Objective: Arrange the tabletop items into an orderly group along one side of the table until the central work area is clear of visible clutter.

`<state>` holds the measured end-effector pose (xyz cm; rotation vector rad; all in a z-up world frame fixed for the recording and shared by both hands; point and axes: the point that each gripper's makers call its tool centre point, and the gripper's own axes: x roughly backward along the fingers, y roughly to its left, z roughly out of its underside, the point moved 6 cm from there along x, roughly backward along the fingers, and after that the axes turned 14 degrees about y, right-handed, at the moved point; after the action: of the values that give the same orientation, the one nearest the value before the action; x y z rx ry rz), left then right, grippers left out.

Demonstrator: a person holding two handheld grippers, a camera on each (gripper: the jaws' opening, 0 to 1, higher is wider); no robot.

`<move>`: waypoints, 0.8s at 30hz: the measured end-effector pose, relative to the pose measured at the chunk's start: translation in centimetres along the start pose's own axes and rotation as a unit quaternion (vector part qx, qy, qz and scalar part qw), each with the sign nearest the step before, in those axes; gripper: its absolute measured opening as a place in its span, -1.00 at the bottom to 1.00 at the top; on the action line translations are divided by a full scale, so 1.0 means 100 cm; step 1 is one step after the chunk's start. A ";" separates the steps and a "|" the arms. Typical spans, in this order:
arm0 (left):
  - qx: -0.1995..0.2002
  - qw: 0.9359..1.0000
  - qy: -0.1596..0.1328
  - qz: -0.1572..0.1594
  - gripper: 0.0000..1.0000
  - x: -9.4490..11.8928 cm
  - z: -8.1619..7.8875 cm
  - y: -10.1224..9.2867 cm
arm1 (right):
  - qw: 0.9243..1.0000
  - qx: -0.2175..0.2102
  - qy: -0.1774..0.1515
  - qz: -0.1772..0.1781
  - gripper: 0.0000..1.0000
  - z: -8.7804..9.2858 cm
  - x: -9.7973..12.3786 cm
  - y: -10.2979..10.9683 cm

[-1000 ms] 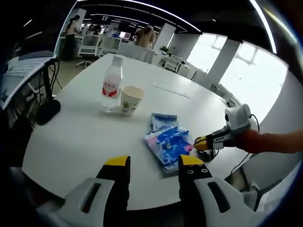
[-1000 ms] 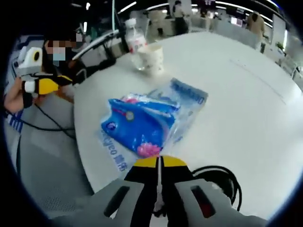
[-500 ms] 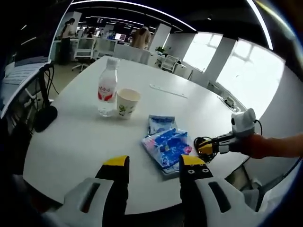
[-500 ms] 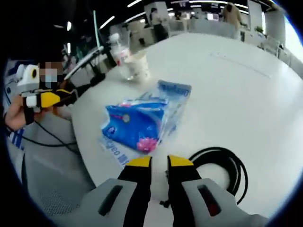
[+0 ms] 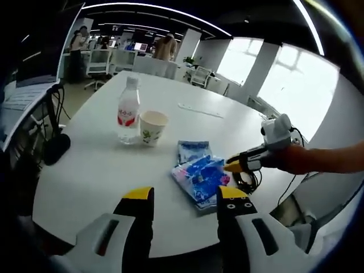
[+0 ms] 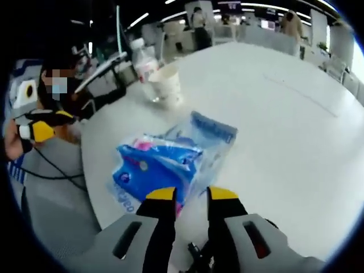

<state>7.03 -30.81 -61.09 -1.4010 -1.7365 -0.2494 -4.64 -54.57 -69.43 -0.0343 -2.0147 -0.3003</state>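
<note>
Table [image 5: 96, 165], white and rounded, is seen carrying everything; near its close edge a blue tissue pack [image 5: 200, 177] in clear wrapping is laid flat, with a second, smaller blue packet [image 5: 193, 151] touching its far end. Well apart from these, a water bottle [image 5: 128, 111] with a red label is stood upright just beside a paper cup [image 5: 152, 126]; a black cable [image 5: 248, 181] is coiled at the table edge beside the pack. The left gripper [image 5: 185, 199] is held off the table edge with its jaws wide apart and nothing between them; the right gripper [image 6: 190, 194] is poised over the tissue pack [image 6: 156, 168] with a clear gap between its jaws, seemingly gripping nothing, though contact with the wrapping cannot be ruled out.
</note>
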 end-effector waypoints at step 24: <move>0.019 1.000 -0.002 -0.001 -0.15 0.003 0.005 0.005 | 1.000 -0.009 -0.016 -0.012 -1.00 -0.006 -0.004 -0.001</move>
<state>7.18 -30.15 -61.37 -1.3731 -1.7370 -0.2136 -3.98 -54.76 -69.56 -0.0258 -2.0456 -0.3360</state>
